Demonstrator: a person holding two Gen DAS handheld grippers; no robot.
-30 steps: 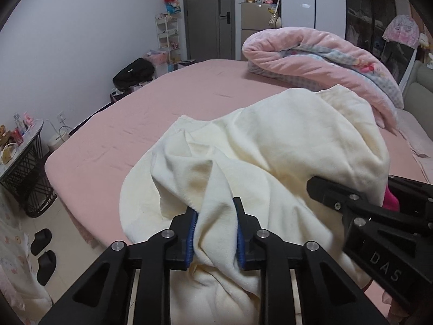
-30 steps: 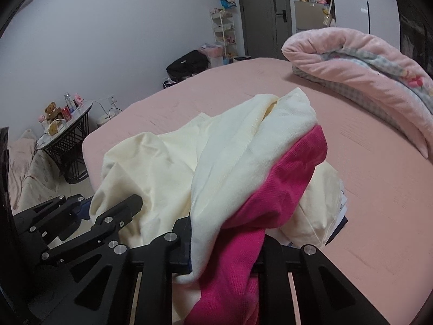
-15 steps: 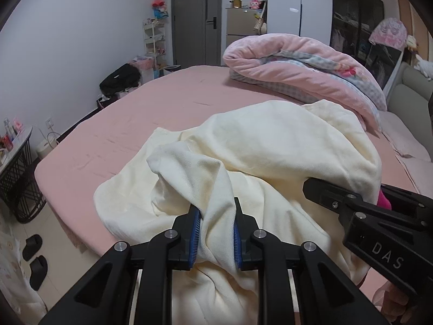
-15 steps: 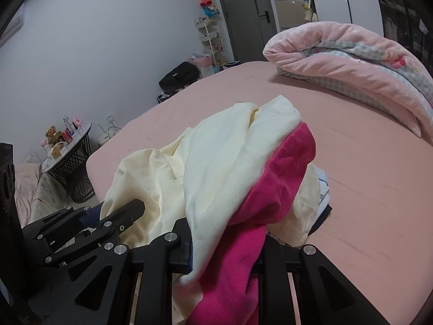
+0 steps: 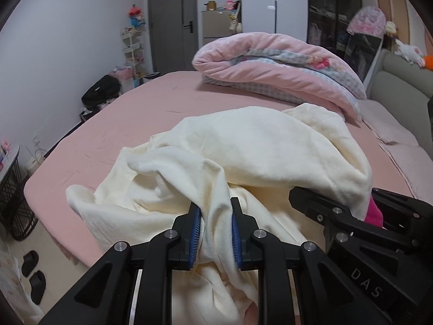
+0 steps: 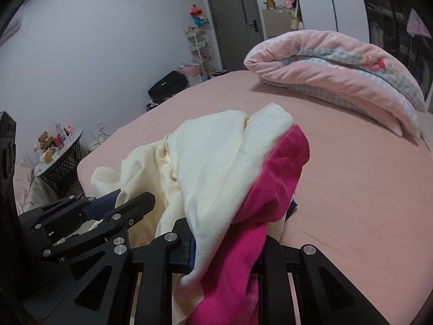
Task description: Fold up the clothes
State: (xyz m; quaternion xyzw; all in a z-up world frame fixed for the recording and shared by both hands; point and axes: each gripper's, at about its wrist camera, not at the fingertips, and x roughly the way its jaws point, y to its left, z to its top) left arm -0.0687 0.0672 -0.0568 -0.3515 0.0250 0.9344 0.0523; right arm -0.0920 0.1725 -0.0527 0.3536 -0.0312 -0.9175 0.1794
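A cream garment (image 5: 243, 146) lies bunched on the pink bed (image 5: 140, 124) near its front edge. My left gripper (image 5: 215, 216) is shut on a fold of that cream cloth between its blue pads. In the right wrist view the cream garment (image 6: 216, 157) drapes beside a magenta knit garment (image 6: 278, 173). My right gripper (image 6: 227, 246) is shut on both cloths together, and they hide its fingertips. The right gripper (image 5: 351, 224) shows at the lower right of the left wrist view, and the left gripper (image 6: 108, 214) at the lower left of the right wrist view.
A rolled pink quilt (image 5: 276, 67) lies across the far side of the bed. A wire side table (image 6: 59, 159) with small items stands left of the bed, slippers (image 5: 32, 268) on the floor. A black bag (image 5: 101, 92) and a shelf (image 5: 132, 51) stand by the door.
Both grippers have moved with the clothes held; the views have swung right, and the cream garment's bunch has lowered and spread a little on the bed.
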